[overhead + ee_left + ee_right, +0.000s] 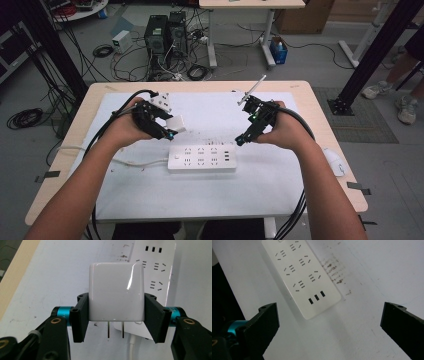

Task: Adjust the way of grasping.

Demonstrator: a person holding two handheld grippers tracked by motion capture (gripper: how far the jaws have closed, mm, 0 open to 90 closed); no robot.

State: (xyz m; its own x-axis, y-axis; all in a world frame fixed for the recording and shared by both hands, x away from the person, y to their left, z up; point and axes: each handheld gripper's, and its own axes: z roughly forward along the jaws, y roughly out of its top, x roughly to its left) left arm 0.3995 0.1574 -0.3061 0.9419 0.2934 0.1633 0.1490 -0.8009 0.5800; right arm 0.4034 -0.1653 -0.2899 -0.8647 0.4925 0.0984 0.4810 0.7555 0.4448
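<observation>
The step in hand looks like carrying a plug-in charger to the power strip. The left gripper point(116, 315) has its fingers point(80, 317) clamped on the two side faces of the white charger point(117, 293), whose two flat prongs point(115, 330) stick out below its body, bare and unobstructed. In the high view the charger point(176, 124) hangs above the table point(65, 150), just up and left of the power strip point(201, 158), not touching it. The strip lies flat on the white mat point(210, 195) near the middle, its cord point(135, 162) running off toward the left. The right gripper point(246, 135) hovers near the strip's right end with its fingers point(265, 322) spread wide and nothing between them; in the right gripper view the strip point(303, 275) lies beyond them, apart. The next move, as I judge it, calls for turning the charger so the prongs face down, lining them up with a two-slot socket on the strip's top face, and pressing straight in, while the right gripper could steady the strip's free end so it does not slide. Room is generous: the mat is bare on all sides of the strip, and the table's edges lie well away from both hands.
</observation>
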